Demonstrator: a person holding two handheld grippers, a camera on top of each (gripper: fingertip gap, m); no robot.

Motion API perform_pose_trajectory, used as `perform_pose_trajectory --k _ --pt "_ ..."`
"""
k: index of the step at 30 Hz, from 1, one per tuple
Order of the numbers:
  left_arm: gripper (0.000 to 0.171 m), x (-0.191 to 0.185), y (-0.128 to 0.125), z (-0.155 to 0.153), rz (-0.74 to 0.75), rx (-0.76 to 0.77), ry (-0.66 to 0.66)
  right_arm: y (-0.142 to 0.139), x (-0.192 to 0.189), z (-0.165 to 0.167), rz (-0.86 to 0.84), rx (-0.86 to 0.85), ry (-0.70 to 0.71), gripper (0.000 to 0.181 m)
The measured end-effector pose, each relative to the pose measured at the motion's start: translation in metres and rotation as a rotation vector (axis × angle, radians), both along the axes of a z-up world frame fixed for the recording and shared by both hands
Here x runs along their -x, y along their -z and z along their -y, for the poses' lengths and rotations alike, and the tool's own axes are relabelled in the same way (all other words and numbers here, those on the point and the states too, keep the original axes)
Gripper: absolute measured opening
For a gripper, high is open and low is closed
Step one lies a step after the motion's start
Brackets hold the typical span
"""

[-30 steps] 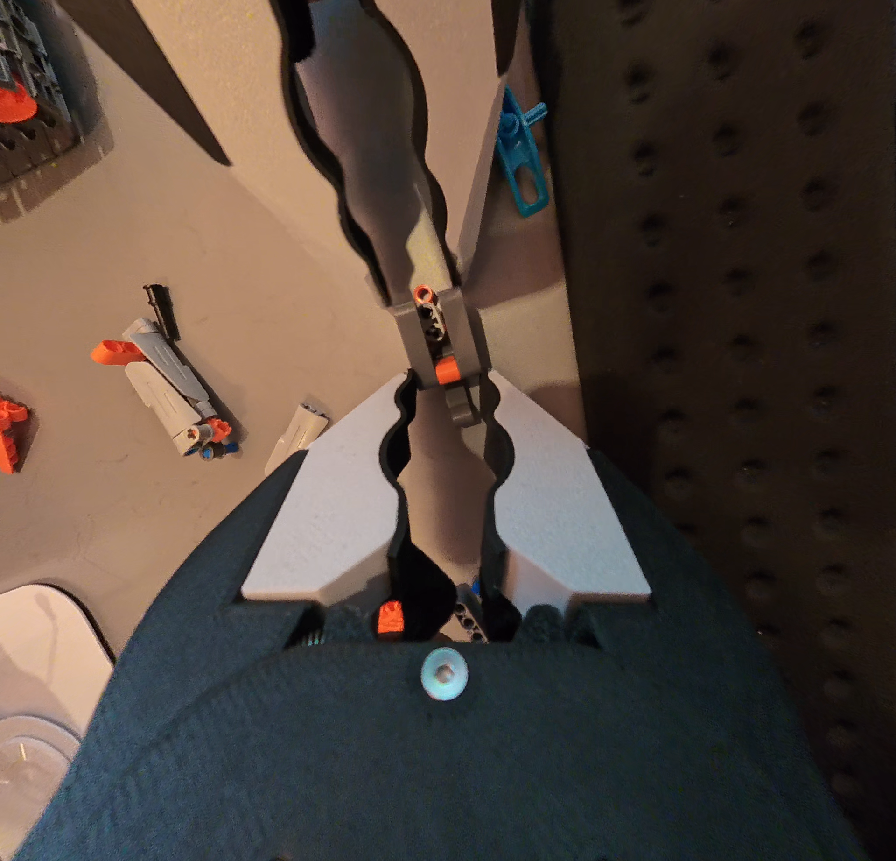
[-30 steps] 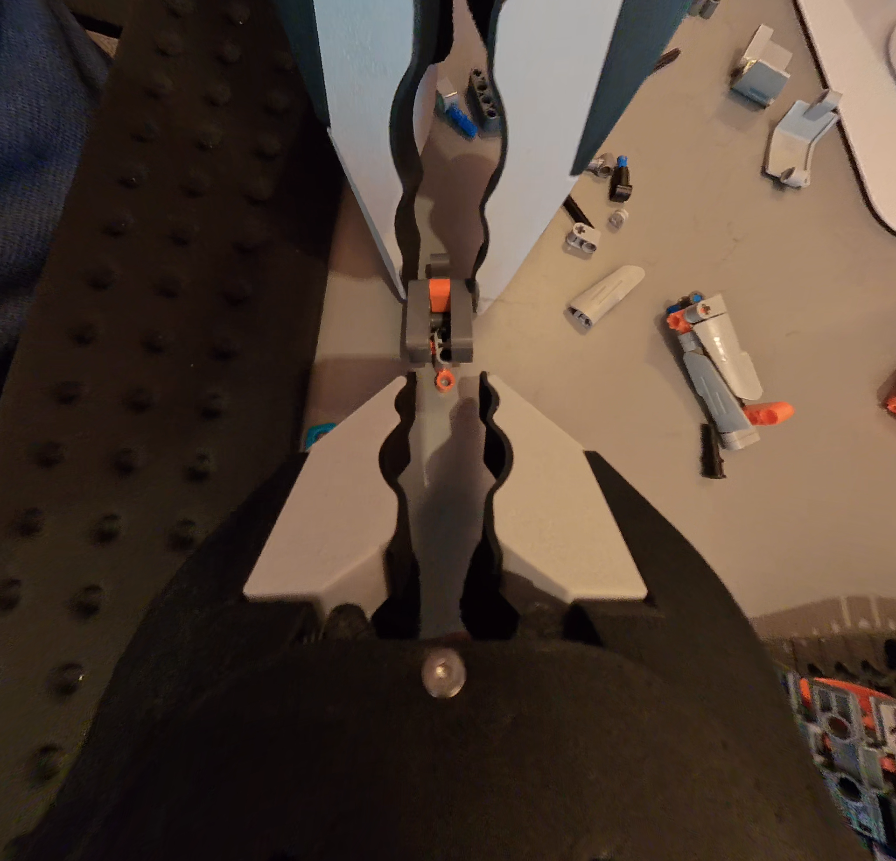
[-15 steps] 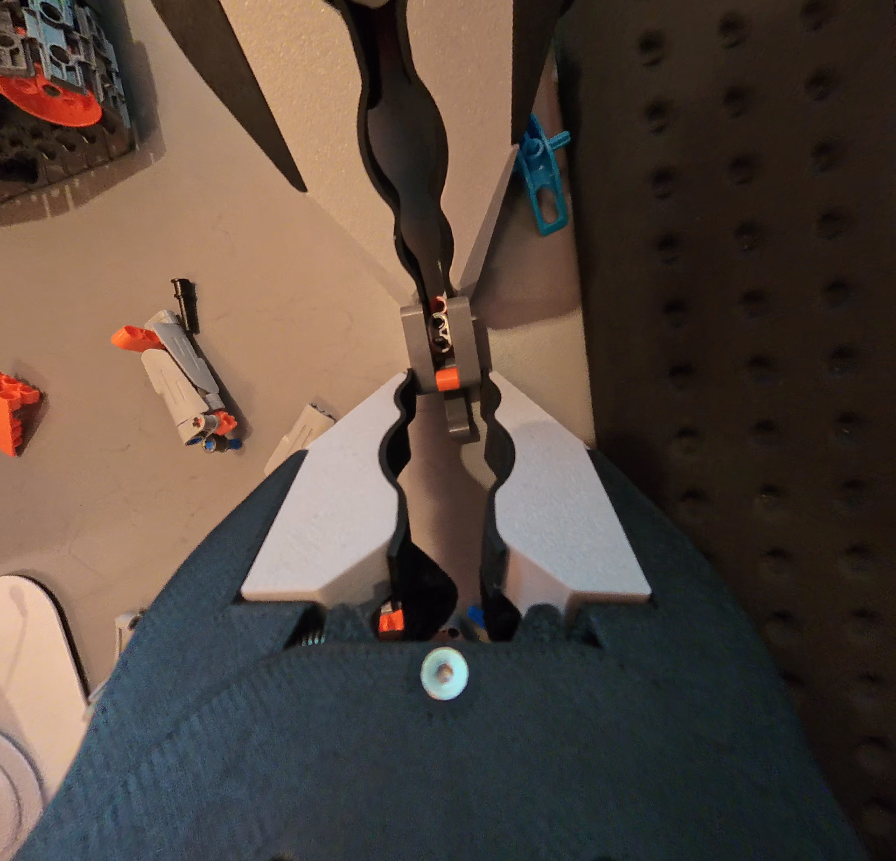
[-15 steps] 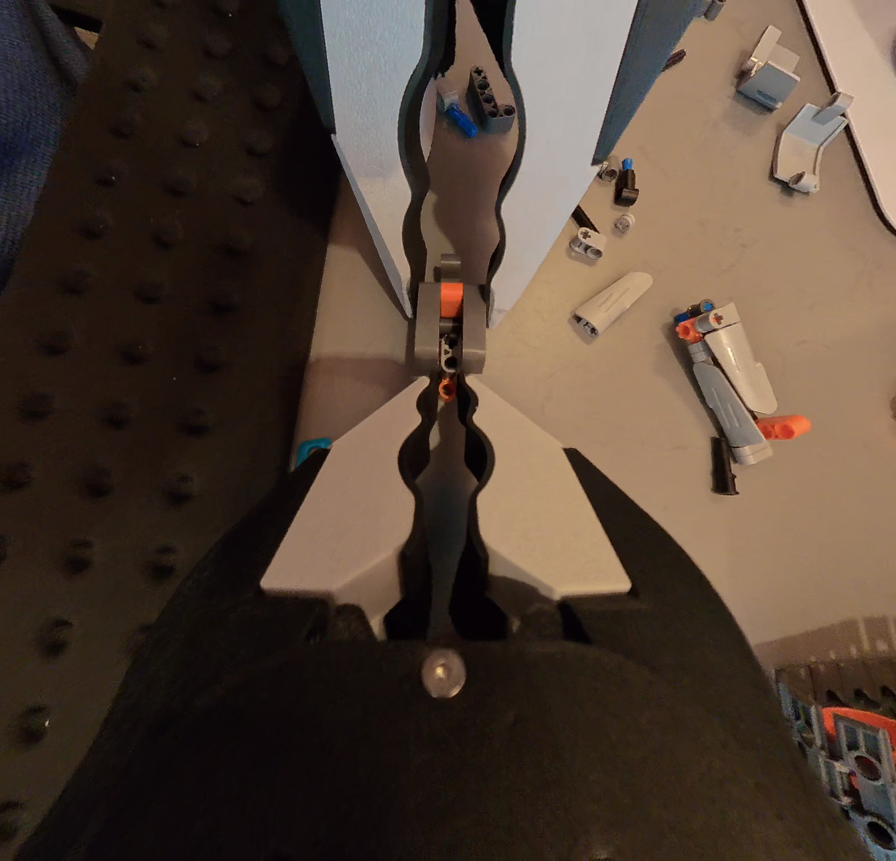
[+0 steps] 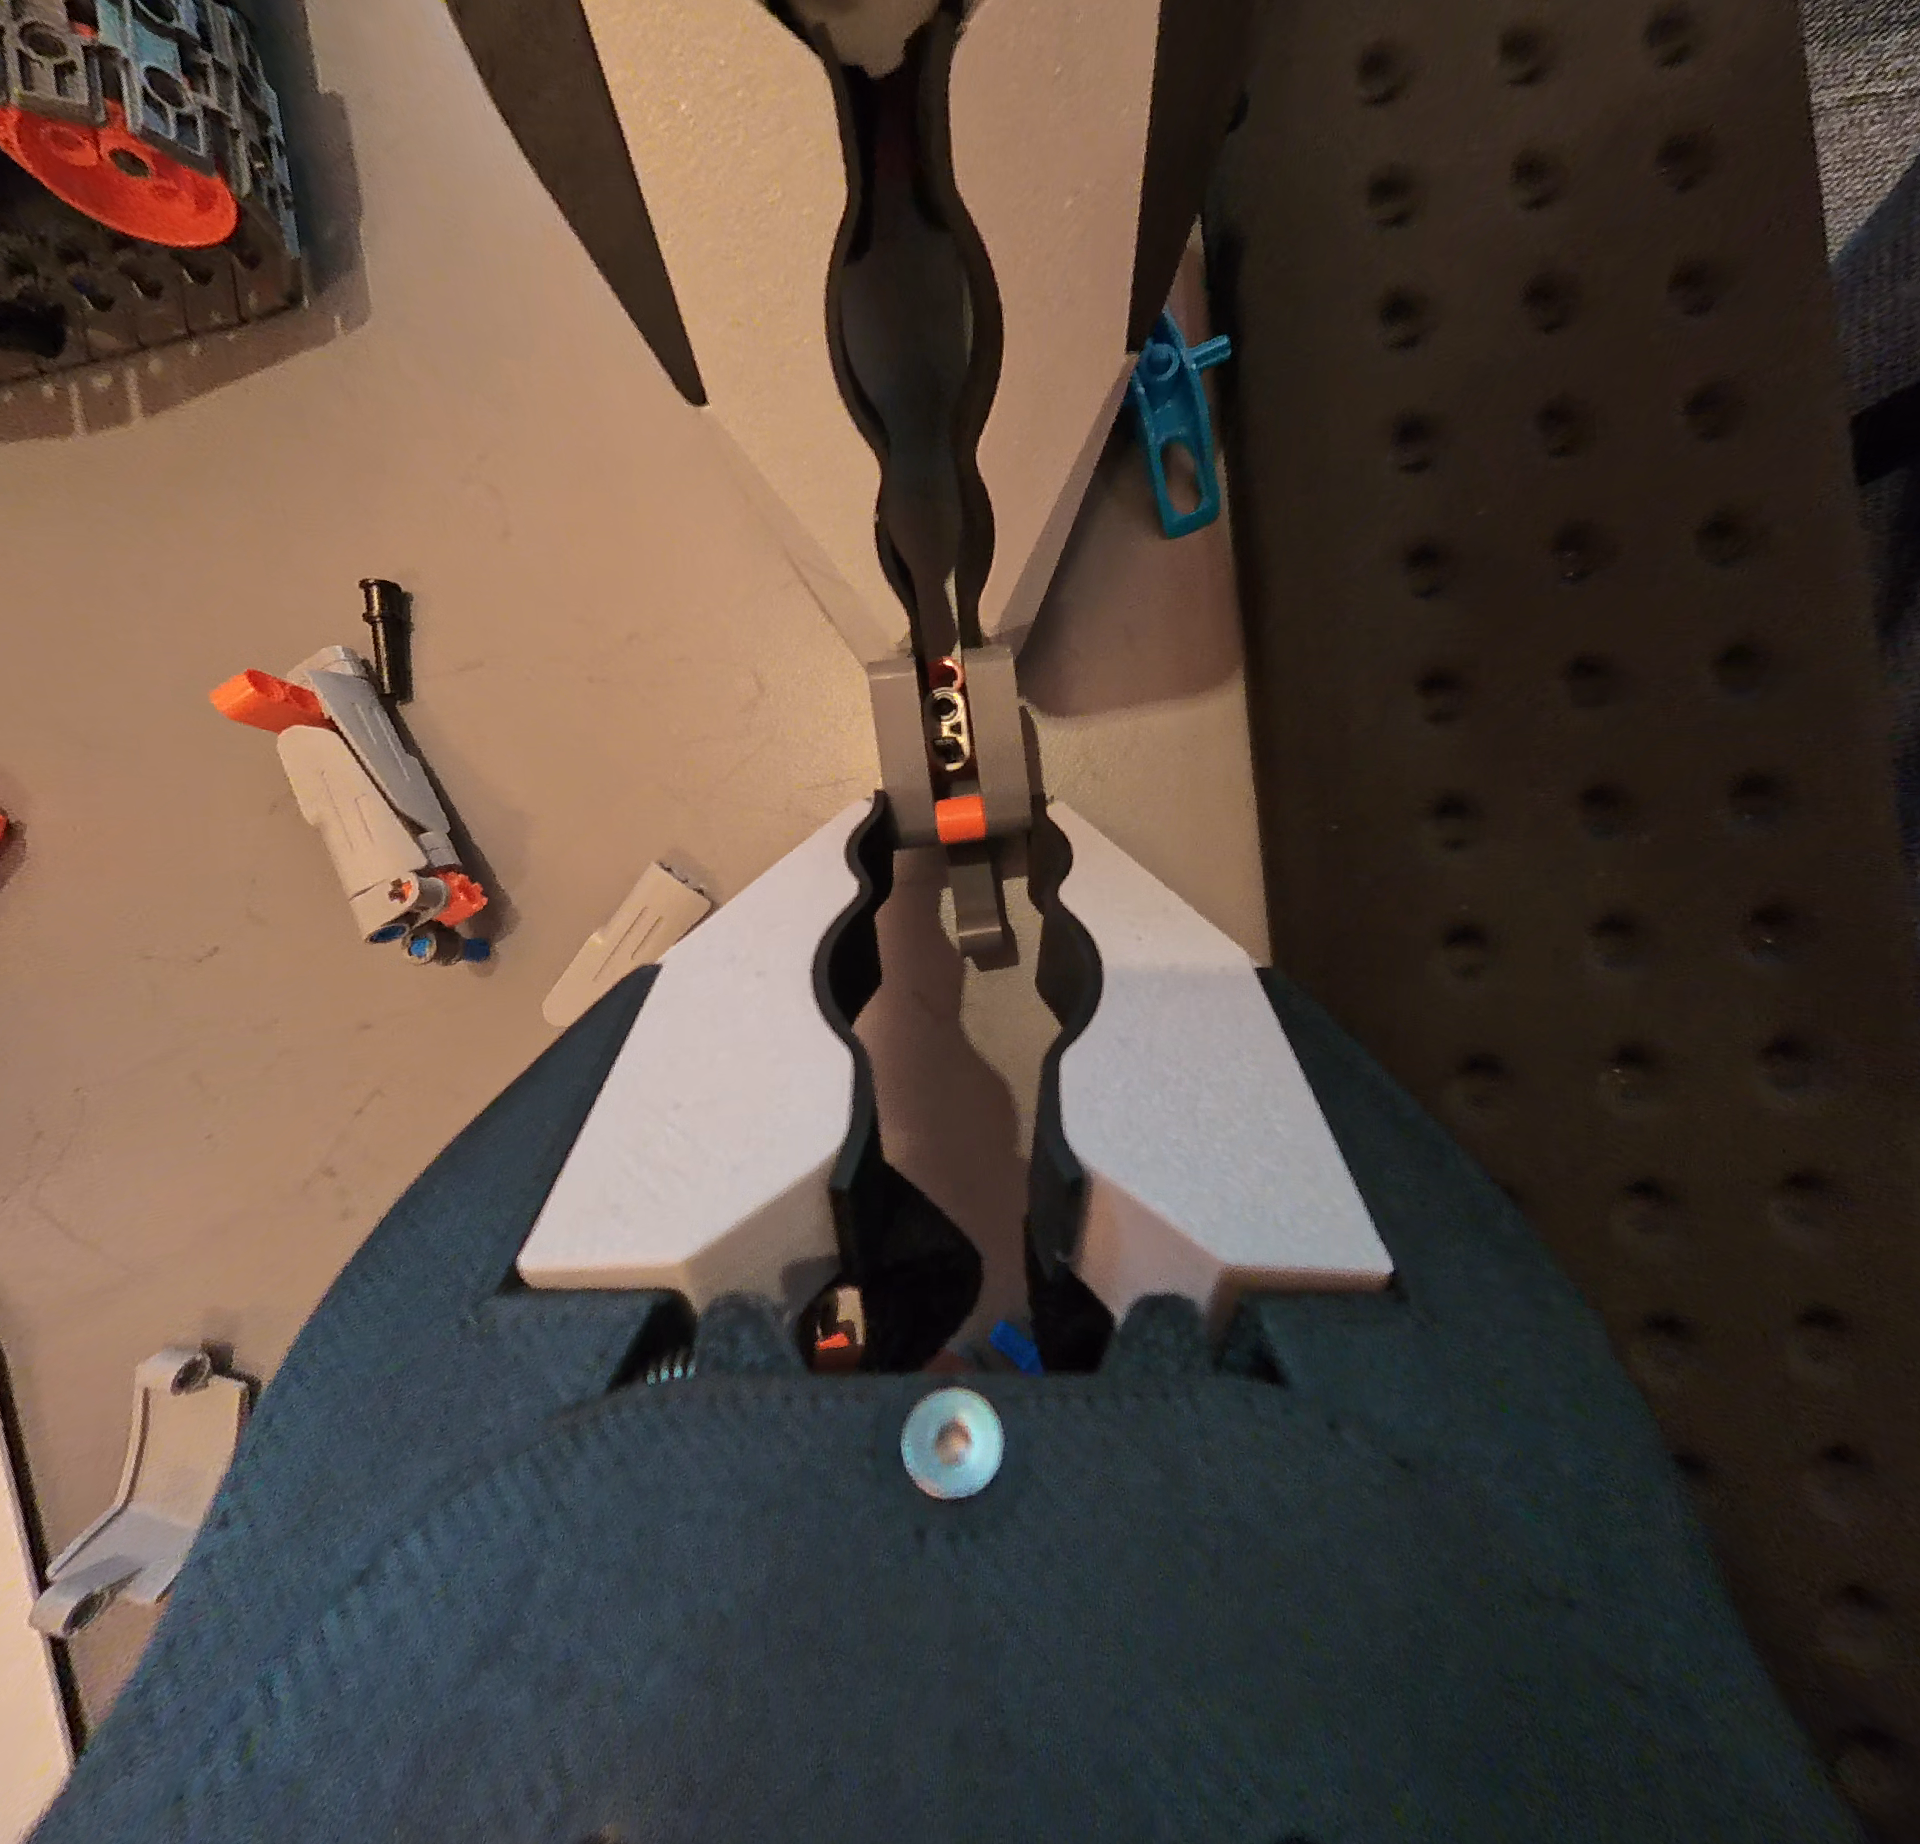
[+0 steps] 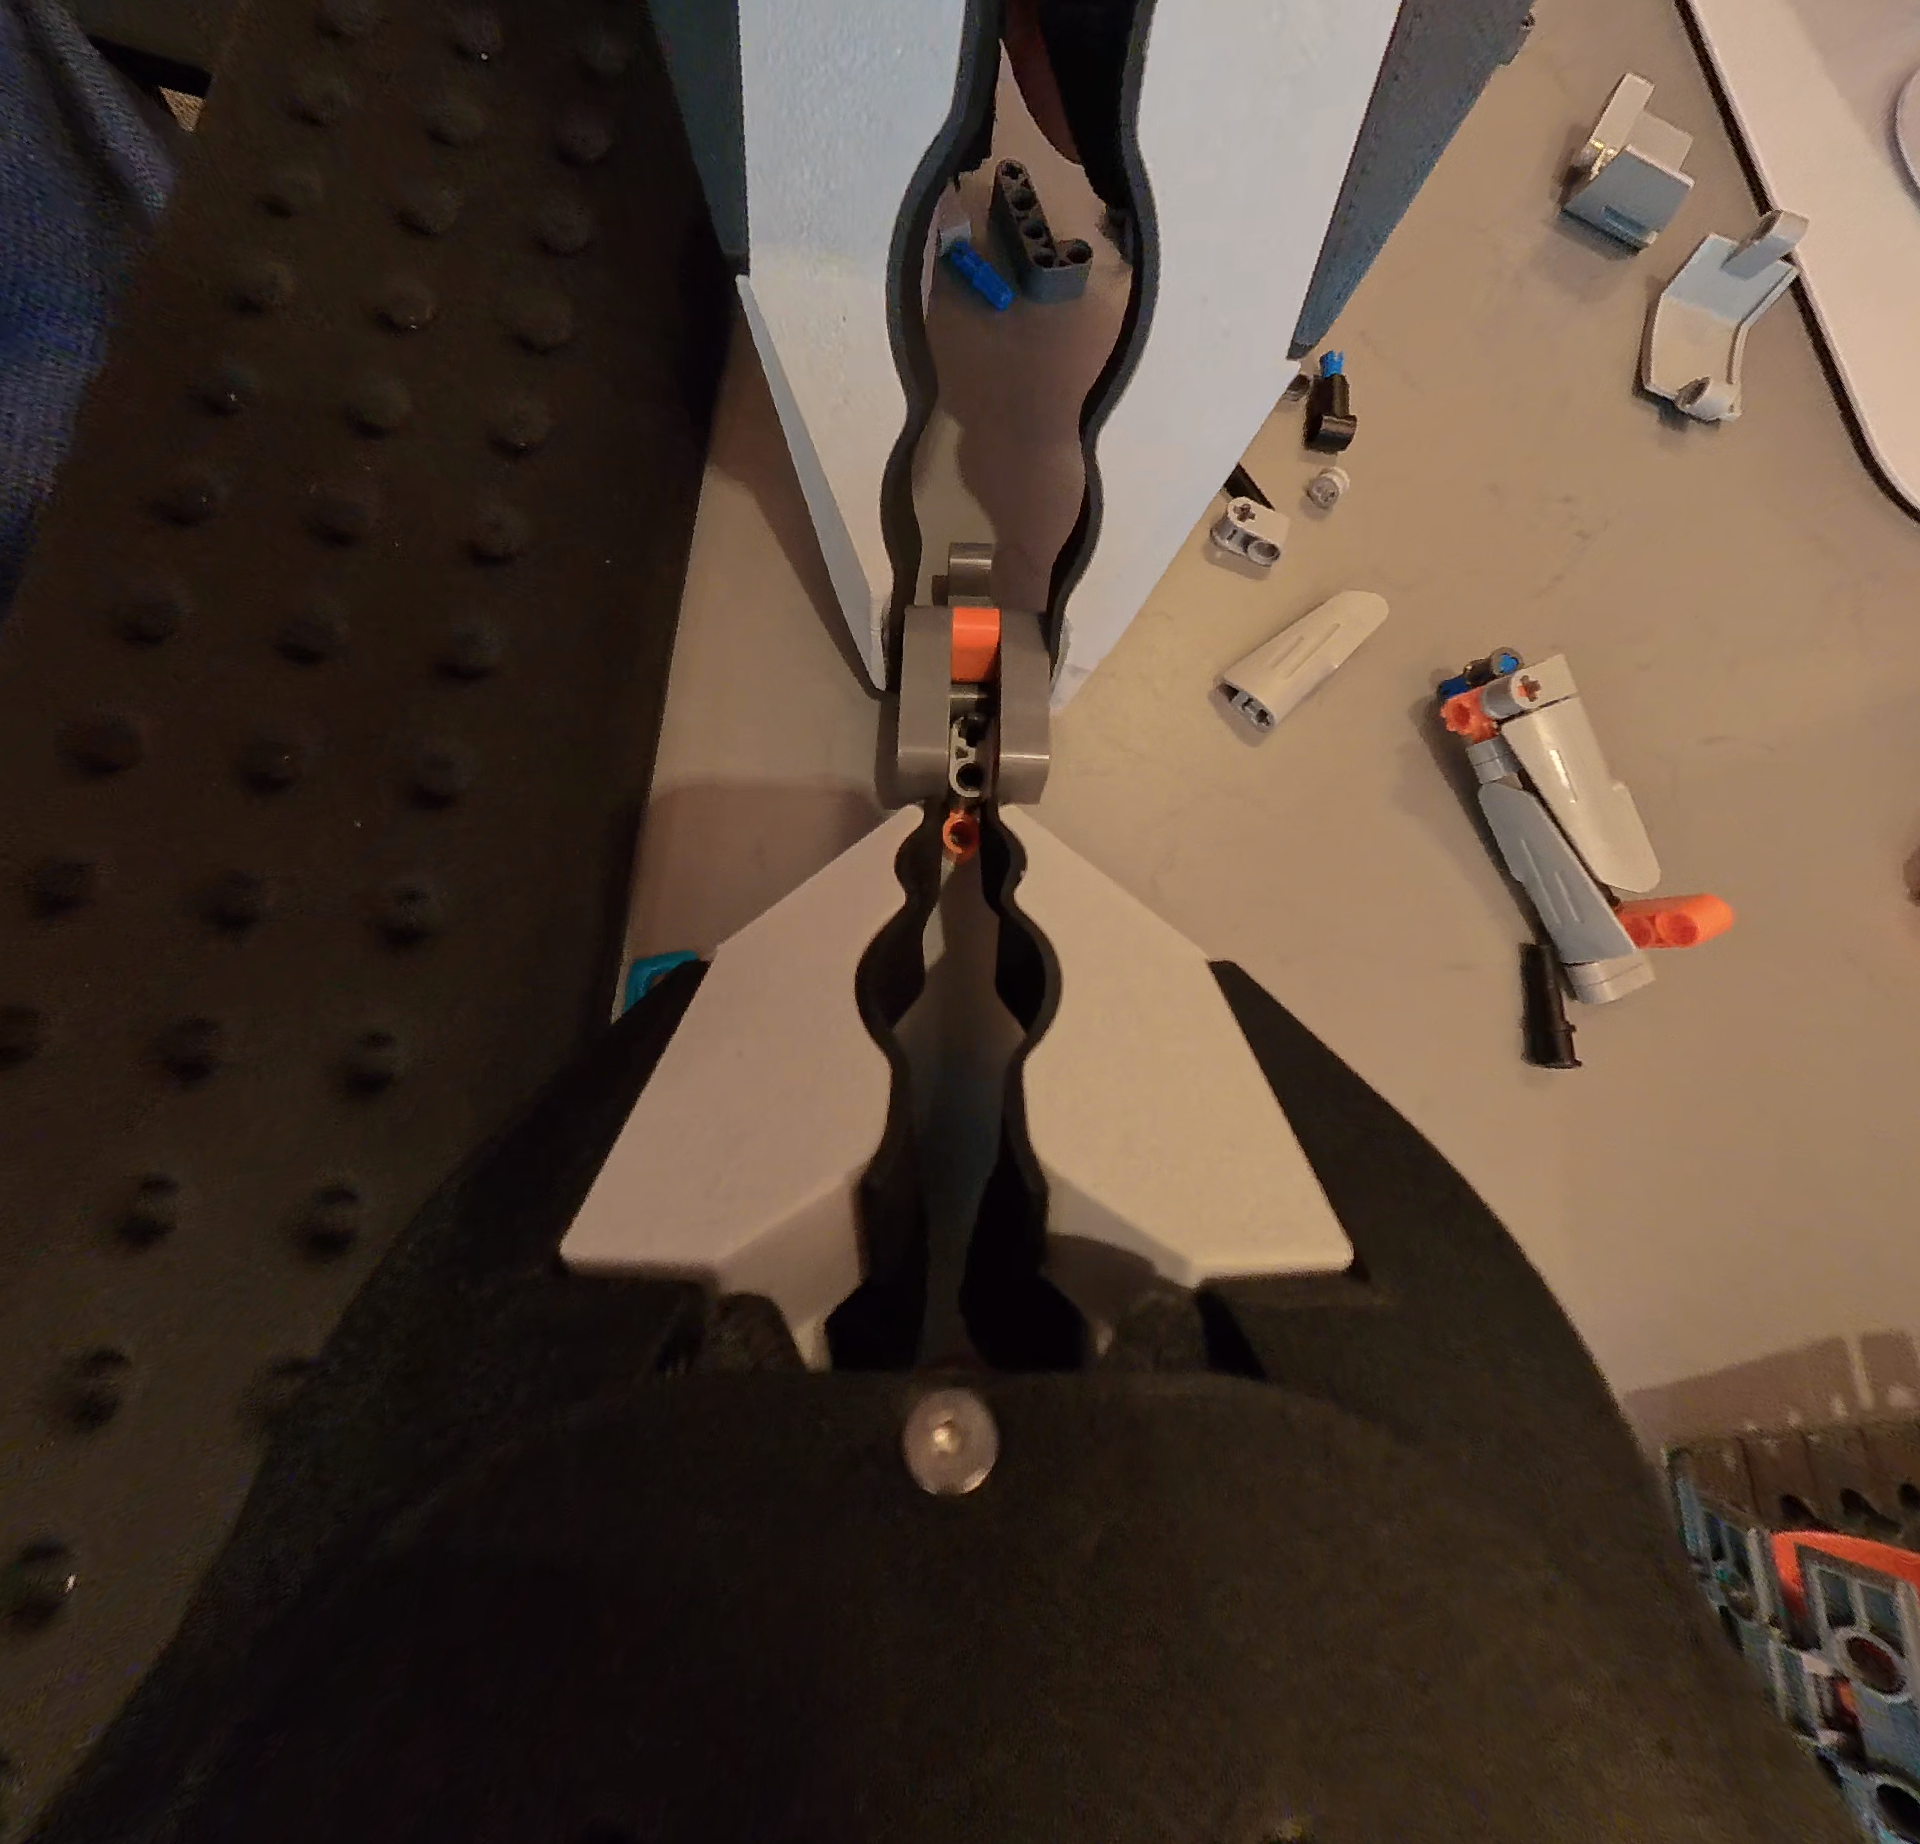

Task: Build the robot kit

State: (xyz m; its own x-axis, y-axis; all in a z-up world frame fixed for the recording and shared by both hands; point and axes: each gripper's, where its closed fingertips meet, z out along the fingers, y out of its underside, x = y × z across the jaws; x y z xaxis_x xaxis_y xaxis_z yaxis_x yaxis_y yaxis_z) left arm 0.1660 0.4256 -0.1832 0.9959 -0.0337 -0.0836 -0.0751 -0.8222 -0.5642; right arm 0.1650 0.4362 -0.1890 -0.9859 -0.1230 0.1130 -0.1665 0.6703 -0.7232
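Observation:
My left gripper (image 5: pixel 956 828) is shut on a small dark grey brick assembly (image 5: pixel 997 745) with an orange part, and holds it above the beige table (image 5: pixel 623 506). My right gripper (image 6: pixel 961 844) faces it tip to tip and is shut on a small orange pin (image 6: pixel 958 833) that sticks out of the assembly's (image 6: pixel 925 714) near end. In the left wrist view the right gripper (image 5: pixel 945 641) comes in from above. In the right wrist view the left gripper (image 6: pixel 971 631) comes in from above.
A black studded mat (image 5: pixel 1558 755) borders the table. On the table lie a grey-and-orange sub-assembly (image 5: pixel 364 797), a black pin (image 5: pixel 384 631), a light grey panel (image 5: pixel 634 932), a teal piece (image 5: pixel 1179 433) and a curved grey piece (image 5: pixel 145 1482). A large grey-blue model (image 5: pixel 125 132) stands at the far left. Only a small space, under 4 cm, lies between the two pairs of fingers. The teal piece (image 5: pixel 1179 433) is about 6 cm from my right fingertips.
My right gripper was open a second ago. It has moved up to the assembly and closed on the orange pin. The left gripper keeps its hold.

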Motion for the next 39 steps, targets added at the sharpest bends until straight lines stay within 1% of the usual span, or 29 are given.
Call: perform_pose_trajectory --k 16,20,23,25,27,28,29,32,34,35,37,39 --pt "0.023 0.002 -0.002 -0.001 0.013 -0.044 -0.023 0.0 0.002 0.0 0.012 0.0 0.01 0.005" --pt "0.024 0.004 -0.003 -0.004 0.013 -0.061 -0.027 -0.003 0.006 -0.003 -0.019 -0.007 0.015 0.005" --pt "0.024 0.006 -0.008 -0.005 -0.01 -0.056 -0.024 -0.016 0.009 -0.007 0.001 0.031 0.026 0.031" --pt "0.024 0.007 -0.009 -0.004 -0.021 -0.04 -0.019 -0.026 0.005 -0.004 0.005 0.069 0.012 0.04" --pt "0.024 0.006 -0.011 -0.007 -0.02 -0.044 -0.012 -0.028 0.003 0.0 -0.005 0.086 0.012 0.04" --pt "0.024 0.005 -0.013 -0.009 -0.026 -0.046 -0.008 -0.025 0.006 0.001 -0.022 0.074 0.025 0.034" --pt "0.023 0.005 -0.015 -0.01 -0.029 -0.05 -0.006 -0.023 0.008 0.001 -0.038 0.069 0.027 0.025" --pt "0.024 0.013 -0.026 -0.012 -0.071 -0.086 -0.029 -0.033 0.014 0.001 -0.044 0.121 0.048 0.023" --pt "0.026 0.025 -0.047 -0.016 -0.132 -0.182 -0.076 -0.05 0.023 -0.001 0.021 0.212 0.095 0.022" --pt "0.03 0.029 -0.057 -0.017 -0.166 -0.232 -0.092 -0.06 0.027 -0.003 0.073 0.272 0.114 0.022" --pt "0.035 0.041 -0.072 -0.013 -0.298 -0.271 -0.129 -0.078 0.041 -0.009 0.158 0.379 0.171 0.022" --pt "0.036 0.047 -0.081 -0.011 -0.467 -0.271 -0.124 -0.088 0.046 -0.014 0.229 0.444 0.189 0.022"
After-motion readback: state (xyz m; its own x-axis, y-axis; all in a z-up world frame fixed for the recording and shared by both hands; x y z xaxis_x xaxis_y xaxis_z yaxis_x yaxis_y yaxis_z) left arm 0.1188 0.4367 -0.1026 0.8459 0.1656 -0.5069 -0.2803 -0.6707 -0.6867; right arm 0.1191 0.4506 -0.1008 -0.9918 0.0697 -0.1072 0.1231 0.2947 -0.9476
